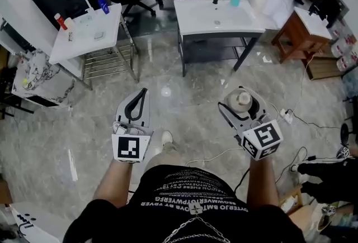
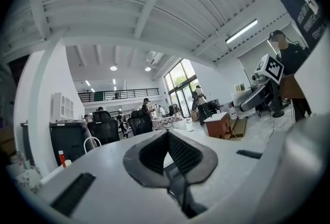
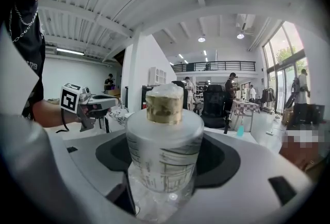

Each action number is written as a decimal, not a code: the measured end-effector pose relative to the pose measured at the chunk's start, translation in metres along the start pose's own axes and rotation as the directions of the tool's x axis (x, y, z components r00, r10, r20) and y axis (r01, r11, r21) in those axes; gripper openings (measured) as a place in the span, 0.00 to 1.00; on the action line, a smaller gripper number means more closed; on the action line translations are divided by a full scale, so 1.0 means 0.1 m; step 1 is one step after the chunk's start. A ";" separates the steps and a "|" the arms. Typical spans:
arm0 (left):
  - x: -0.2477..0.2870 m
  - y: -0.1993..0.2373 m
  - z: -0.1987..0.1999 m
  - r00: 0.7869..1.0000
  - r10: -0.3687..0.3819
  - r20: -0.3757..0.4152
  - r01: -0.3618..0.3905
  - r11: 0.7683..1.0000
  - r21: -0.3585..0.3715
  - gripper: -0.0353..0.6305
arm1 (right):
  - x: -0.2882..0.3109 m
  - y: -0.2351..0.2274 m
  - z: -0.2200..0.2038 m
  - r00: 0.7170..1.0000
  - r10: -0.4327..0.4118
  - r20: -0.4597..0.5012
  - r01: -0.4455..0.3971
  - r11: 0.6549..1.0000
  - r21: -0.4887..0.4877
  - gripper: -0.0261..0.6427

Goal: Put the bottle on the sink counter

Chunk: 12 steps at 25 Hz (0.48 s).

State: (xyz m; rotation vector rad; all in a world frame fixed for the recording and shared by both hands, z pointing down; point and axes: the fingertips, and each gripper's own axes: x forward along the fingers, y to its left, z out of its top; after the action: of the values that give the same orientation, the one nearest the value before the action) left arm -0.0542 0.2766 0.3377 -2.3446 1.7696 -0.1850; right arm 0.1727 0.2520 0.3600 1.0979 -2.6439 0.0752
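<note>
Our R gripper (image 1: 241, 99) is squeezed tight on the bottle (image 3: 164, 153), up in the air. Our L gripper (image 1: 137, 103) has its jaws pressed together w/ nothing inside. The sink counter (image 1: 196, 13) is well ahead of us

Small bottle (image 3: 164, 153): frosted whitish body, thin printed lines on side, likely label text, too fine to read. Gold band round neck, pale cap on top. Upright in right gripper view, lower body clamped between pads of right tongs (image 3: 165, 179), cap end pointing away from hand. In head view seen cap-on, held above floor. Sink bench (image 1: 208, 19): white top with sunk basin, dark legs, standing on floor, well apart from bottle.
</note>
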 end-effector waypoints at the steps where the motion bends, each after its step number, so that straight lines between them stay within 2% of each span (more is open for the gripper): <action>1: 0.10 0.09 -0.03 1.000 -0.004 -0.002 0.004 1.000 -0.002 0.06 | 0.13 -0.03 0.03 1.000 -0.006 0.000 0.006 1.000 0.006 0.54; 6: 0.61 0.62 -0.25 1.000 -0.030 -0.007 0.030 1.000 -0.004 0.06 | 0.82 -0.12 0.15 1.000 -0.019 -0.013 0.020 0.999 0.037 0.54; 12: 1.20 1.15 -0.39 0.995 -0.093 0.033 0.093 0.995 -0.017 0.06 | 1.57 -0.21 0.40 0.998 -0.056 -0.034 0.057 0.998 0.031 0.54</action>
State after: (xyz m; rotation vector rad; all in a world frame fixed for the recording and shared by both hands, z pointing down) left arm -0.1374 0.1278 0.3469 -2.4309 1.6558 -0.1441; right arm 0.0721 0.1235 0.3637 1.1708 -2.5889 0.1230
